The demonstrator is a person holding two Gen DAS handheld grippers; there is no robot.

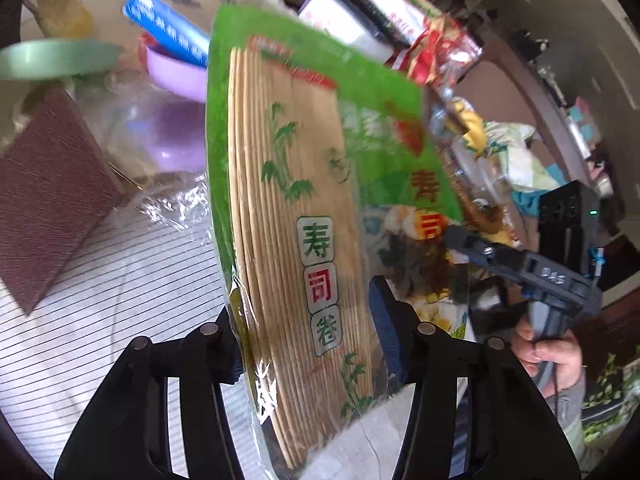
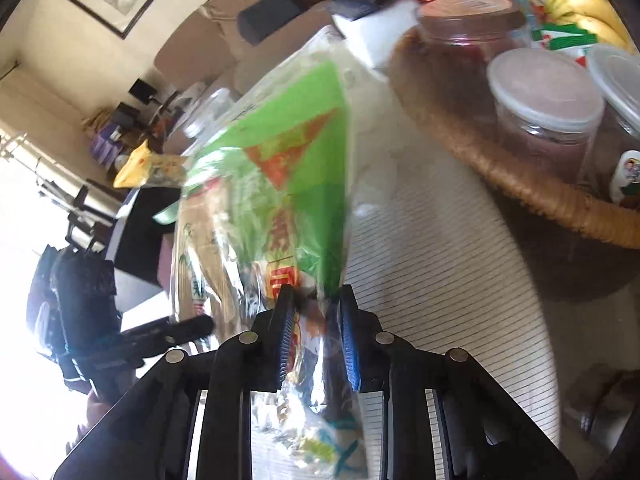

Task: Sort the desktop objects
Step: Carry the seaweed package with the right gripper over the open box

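A sushi rolling mat packet [image 1: 288, 208], pale bamboo slats in a green printed plastic wrapper, hangs tilted above the striped tablecloth [image 1: 120, 280]. My left gripper [image 1: 308, 320] is shut on its near end, with a blue pad [image 1: 386, 328] pressed against one side and the other finger half hidden behind the plastic. My right gripper [image 2: 314, 308] is shut on the wrapper's loose edge, seen as the packet [image 2: 280, 168] in the right wrist view. In the left wrist view the right gripper [image 1: 468, 240] pinches the packet's right side, with a hand [image 1: 552, 352] on its handle.
A maroon book [image 1: 52, 200], purple bowl [image 1: 176, 76], blue box [image 1: 168, 28] and clear wrapping lie left of the packet. A wicker basket [image 2: 500, 184] with lidded jars [image 2: 548, 100] stands right, bananas [image 2: 580, 4] behind it. Snack packets [image 1: 440, 48] crowd the far side.
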